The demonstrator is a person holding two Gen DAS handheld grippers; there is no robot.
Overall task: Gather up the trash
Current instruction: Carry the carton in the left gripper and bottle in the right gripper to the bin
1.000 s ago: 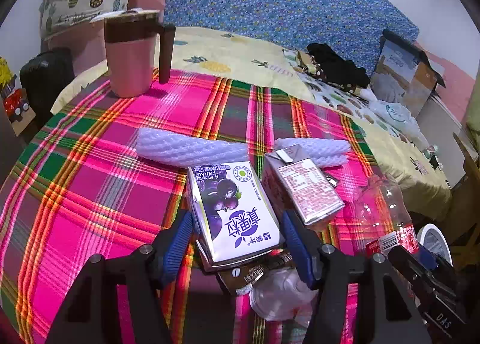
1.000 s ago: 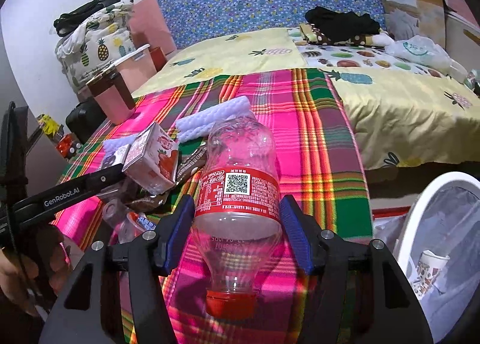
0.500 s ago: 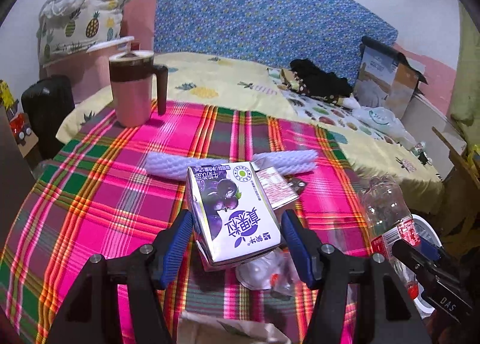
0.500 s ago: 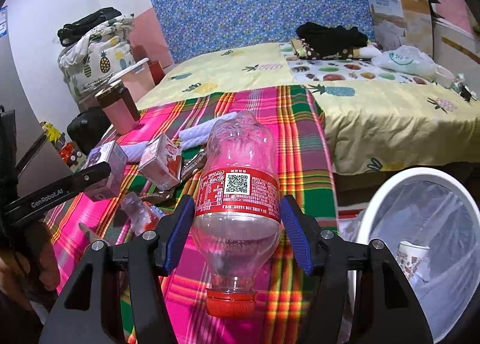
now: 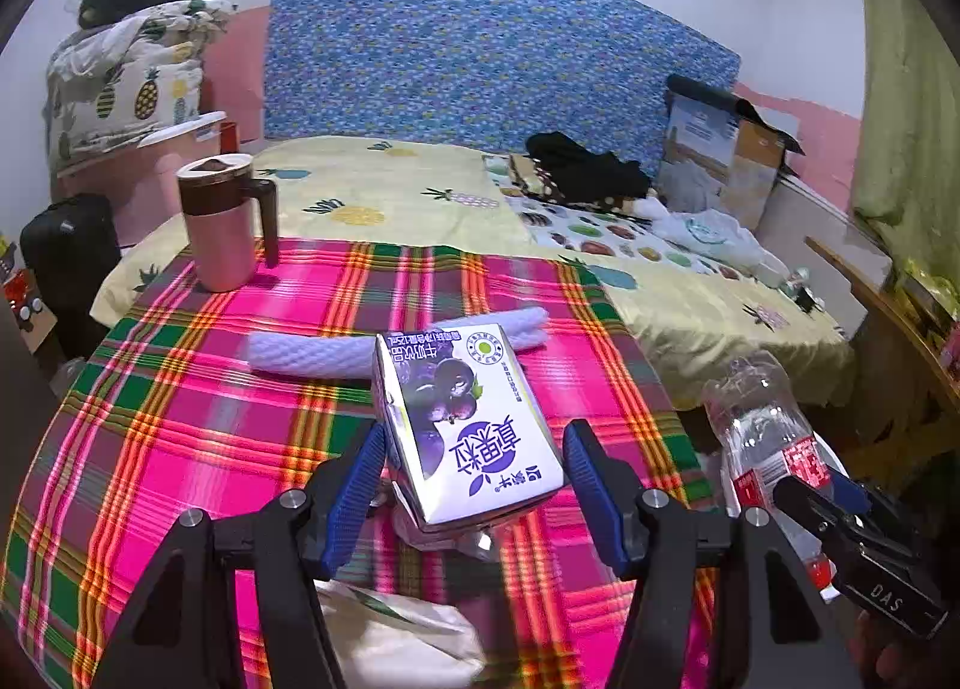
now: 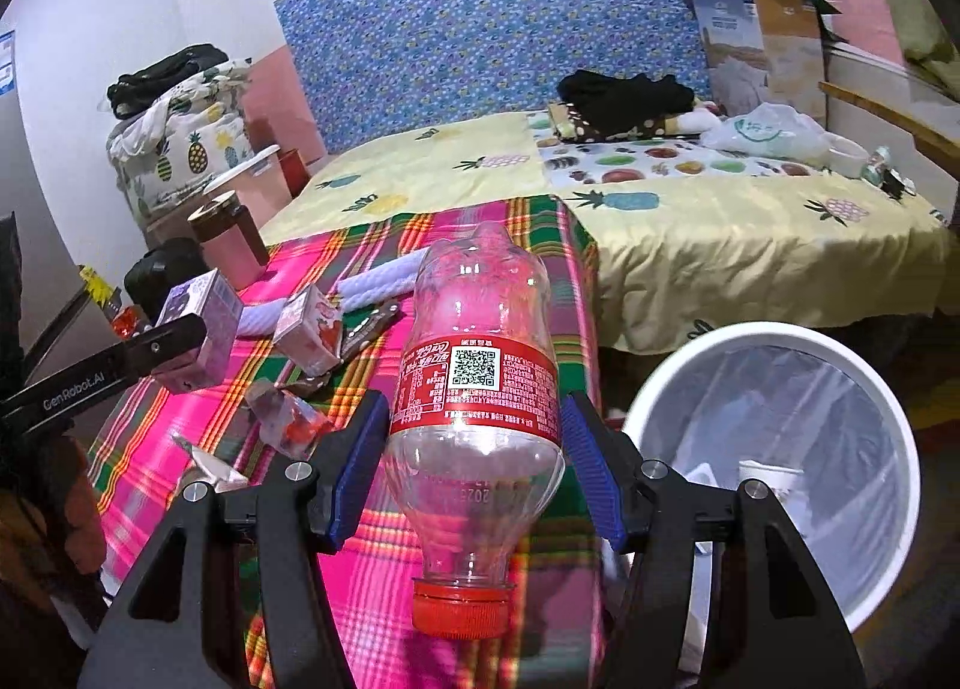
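Note:
My left gripper (image 5: 471, 476) is shut on a purple-and-white milk carton (image 5: 468, 425) and holds it above the plaid tablecloth (image 5: 180, 407). My right gripper (image 6: 474, 461) is shut on an empty clear plastic bottle (image 6: 480, 389) with a red label and red cap, cap toward the camera. The bottle also shows in the left wrist view (image 5: 762, 437). A white trash bin (image 6: 774, 449) with a clear liner stands on the floor to the right of the table. A pink-red carton (image 6: 309, 329), wrappers (image 6: 366, 329) and a crumpled packet (image 6: 288, 419) lie on the table.
A pink jug with a brown lid (image 5: 222, 221) stands at the table's far left corner. White foam netting (image 5: 336, 353) lies across the table's middle. A bed with a yellow pineapple sheet (image 5: 420, 203) is behind. A white bag (image 5: 390, 641) lies at the near edge.
Both grippers have risen and pulled back from the table with their loads. The right gripper has moved right, so the trash bin shows more fully beside it.

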